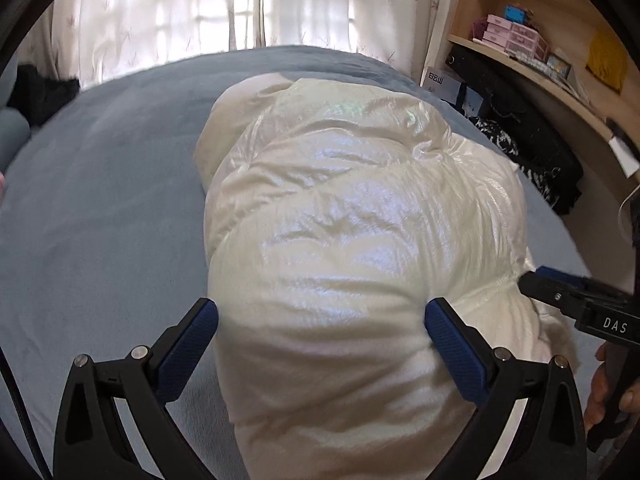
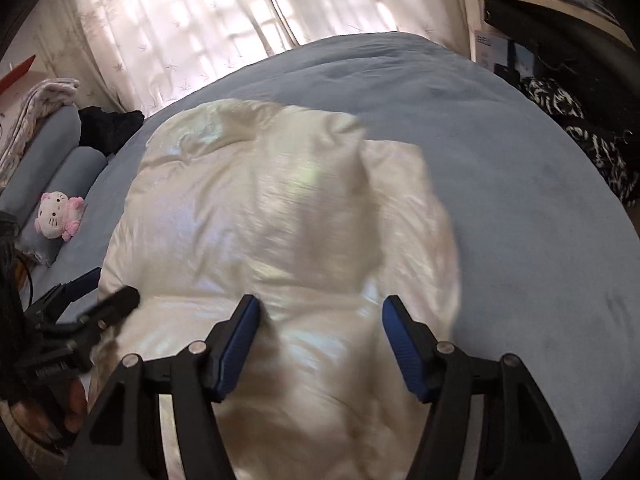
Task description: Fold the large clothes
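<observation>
Folded into a thick bundle near the middle of the soft grey-blue bed cover (image 1: 100, 184): a shiny cream-white padded jacket (image 1: 352, 216), puffy and creased, long axis running from near to far. Seen from the left wrist view, spread wide over the near end of the bundle: the left gripper (image 1: 322, 316), black arms with blue ribbed pads, one pad at either side of the cloth, pressing on nothing, holding nothing. At the right edge of that view, low beside the jacket's right flank: the right gripper (image 1: 538, 278), black, with white letters on its body, and part of a hand (image 1: 604, 392) behind it.

From the right wrist view, above the jacket's near part: the right gripper (image 2: 318, 314), partly open, cloth between the pads but not visibly squeezed; much blur here. At the lower left: the left gripper (image 2: 100, 284), also gaping.

Beyond the bed: pale floral curtains (image 1: 208, 8), backlit. To the right: a light wooden shelf unit (image 1: 536, 28) with pink boxes. At the far left: grey-blue bolsters (image 2: 60, 152) and a small pink-and-white plush cat (image 2: 60, 214).
</observation>
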Demonstrator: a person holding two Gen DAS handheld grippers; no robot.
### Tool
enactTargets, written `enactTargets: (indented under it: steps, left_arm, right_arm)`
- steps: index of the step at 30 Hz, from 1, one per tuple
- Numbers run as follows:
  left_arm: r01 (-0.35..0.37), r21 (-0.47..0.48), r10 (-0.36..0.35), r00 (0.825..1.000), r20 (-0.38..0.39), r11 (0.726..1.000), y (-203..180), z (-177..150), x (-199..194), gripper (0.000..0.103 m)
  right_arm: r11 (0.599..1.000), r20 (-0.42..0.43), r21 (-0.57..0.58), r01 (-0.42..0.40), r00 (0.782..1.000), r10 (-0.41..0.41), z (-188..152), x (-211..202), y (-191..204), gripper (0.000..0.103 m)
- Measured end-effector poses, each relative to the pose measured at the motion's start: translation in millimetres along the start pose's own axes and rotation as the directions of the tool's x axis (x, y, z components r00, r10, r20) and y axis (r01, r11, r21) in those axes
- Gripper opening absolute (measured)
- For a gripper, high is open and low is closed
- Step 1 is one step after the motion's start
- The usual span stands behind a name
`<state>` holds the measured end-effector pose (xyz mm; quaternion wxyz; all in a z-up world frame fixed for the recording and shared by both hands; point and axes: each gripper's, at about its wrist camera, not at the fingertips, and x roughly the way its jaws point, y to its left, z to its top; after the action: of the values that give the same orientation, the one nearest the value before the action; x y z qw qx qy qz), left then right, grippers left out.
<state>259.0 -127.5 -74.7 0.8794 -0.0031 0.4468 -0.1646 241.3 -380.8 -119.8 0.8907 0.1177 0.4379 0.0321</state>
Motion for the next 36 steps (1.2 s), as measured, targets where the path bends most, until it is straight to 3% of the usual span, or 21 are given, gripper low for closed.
enactTargets:
  steps: [3, 6, 8, 9, 12, 15, 22, 29, 36]
  left_arm:
    - [0.018, -0.051, -0.021, 0.999, -0.044, 0.999, 12, 2, -6, 0.102]
    - [0.022, -0.086, -0.029, 0.996, -0.084, 0.996, 24, 2, -11, 0.102]
    - [0.040, -0.106, -0.051, 0.993, -0.107, 0.994, 35, 3, -14, 0.102]
    - [0.059, -0.121, -0.073, 0.991, -0.116, 0.991, 41, 3, -15, 0.102]
    - [0.156, -0.170, -0.182, 0.972, -0.150, 0.973, 61, 2, -13, 0.102]
    - [0.197, -0.216, -0.238, 0.954, -0.182, 0.956, 79, 0, -3, 0.102]
    - [0.274, -0.272, -0.337, 0.916, -0.220, 0.922, 96, -12, 21, 0.102]
    - [0.313, -0.291, -0.384, 0.893, -0.233, 0.904, 95, -23, 41, 0.102]
    - [0.300, -0.246, -0.355, 0.908, -0.222, 0.922, 95, -22, 40, 0.102]
  right_arm:
    - [0.998, -0.017, 0.056, 0.031, 0.999, -0.030, 2, -12, -19, 0.064]
    - [0.986, -0.018, 0.155, -0.065, 0.998, 0.068, 5, -20, -39, 0.064]
    - [0.980, -0.036, 0.182, -0.083, 0.995, 0.091, 7, -23, -48, 0.073]
    - [0.979, -0.032, 0.180, -0.093, 0.994, 0.100, 9, -25, -51, 0.083]
    - [0.967, -0.021, 0.193, -0.166, 0.985, 0.173, 16, -26, -56, 0.102]
    - [0.940, -0.062, 0.253, -0.229, 0.966, 0.252, 21, -11, -68, 0.103]
    - [0.936, -0.214, 0.286, -0.204, 0.939, 0.269, 11, 30, -82, 0.103]
    - [0.887, -0.245, 0.337, -0.315, 0.880, 0.406, 12, 65, -76, 0.103]
    - [0.813, -0.263, 0.397, -0.427, 0.796, 0.546, 16, 96, -79, 0.103]
